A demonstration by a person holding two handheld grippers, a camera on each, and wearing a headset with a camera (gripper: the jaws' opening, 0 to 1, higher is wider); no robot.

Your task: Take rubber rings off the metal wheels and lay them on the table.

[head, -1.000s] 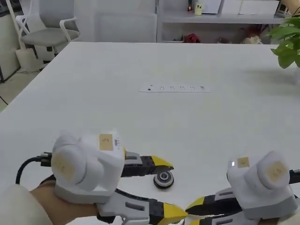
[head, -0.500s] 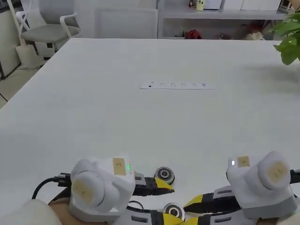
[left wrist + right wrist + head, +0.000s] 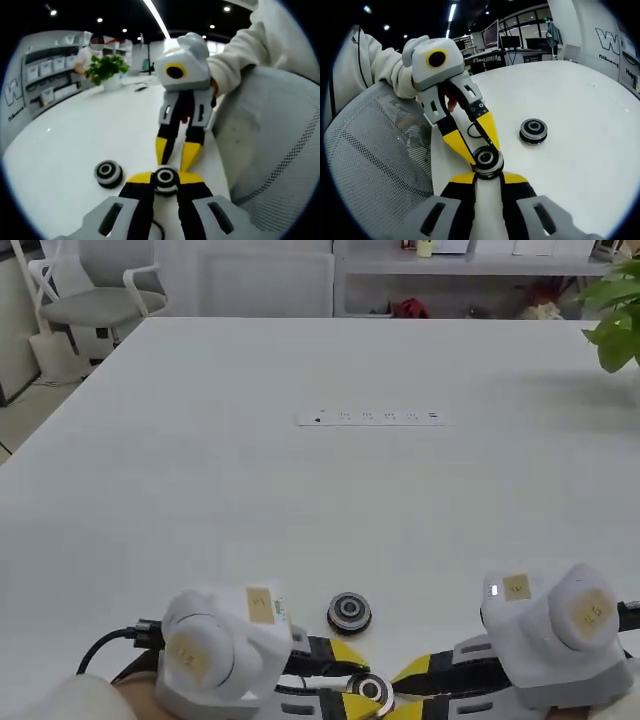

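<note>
A metal wheel with a black rubber ring (image 3: 372,690) is held just above the table's near edge. In the left gripper view my left gripper (image 3: 166,178) is shut on this wheel (image 3: 165,181), its yellow tips on either side. My right gripper (image 3: 175,155) faces it, tips parted at the wheel's far rim. In the right gripper view the wheel (image 3: 487,161) sits just past my right gripper (image 3: 488,177), with the left gripper (image 3: 482,150) reaching in from above. A second ringed wheel (image 3: 349,612) lies flat on the table beside them.
The white table (image 3: 320,490) stretches ahead, with a flush socket strip (image 3: 368,419) in its middle. A potted plant (image 3: 615,310) stands at the far right, and an office chair (image 3: 90,300) beyond the far left corner. A mesh chair back (image 3: 375,150) is close by.
The left gripper has swung in toward the right gripper with a wheel between its tips. The two grippers now meet tip to tip. The other wheel lies where it was.
</note>
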